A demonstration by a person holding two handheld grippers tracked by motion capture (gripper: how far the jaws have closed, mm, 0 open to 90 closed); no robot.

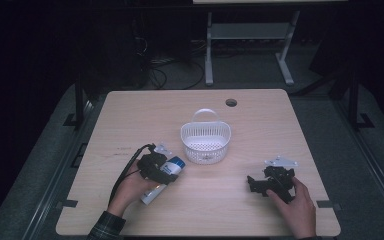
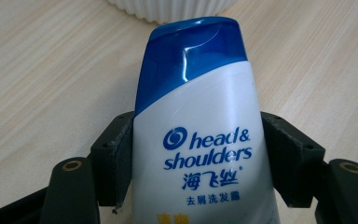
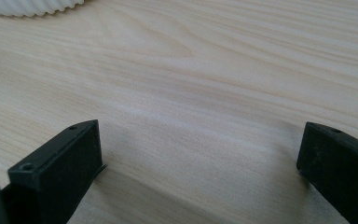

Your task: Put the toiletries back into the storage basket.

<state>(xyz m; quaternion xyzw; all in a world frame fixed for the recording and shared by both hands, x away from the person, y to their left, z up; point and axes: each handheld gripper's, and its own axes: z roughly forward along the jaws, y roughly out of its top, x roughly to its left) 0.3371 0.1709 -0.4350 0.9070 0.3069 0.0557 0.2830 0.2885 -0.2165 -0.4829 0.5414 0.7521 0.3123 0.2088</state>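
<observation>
A white shampoo bottle (image 1: 176,164) with a blue cap lies on the wooden table (image 1: 260,125), cap toward the basket. My left gripper (image 1: 167,172) is shut on it across the body. In the left gripper view the black pads (image 2: 116,144) press both sides of the bottle (image 2: 200,140), just below the cap. My right gripper (image 1: 255,184) rests low over the table at the right, held by a hand. Its jaws stand wide open in the right gripper view (image 3: 200,154), with bare wood between them.
A white slatted plastic basket (image 1: 185,135) with a handle stands mid-table, just beyond the bottle's cap; its ribbed wall shows in the left gripper view (image 2: 168,9) and the right gripper view (image 3: 28,5). A cable hole (image 1: 231,102) sits near the far edge.
</observation>
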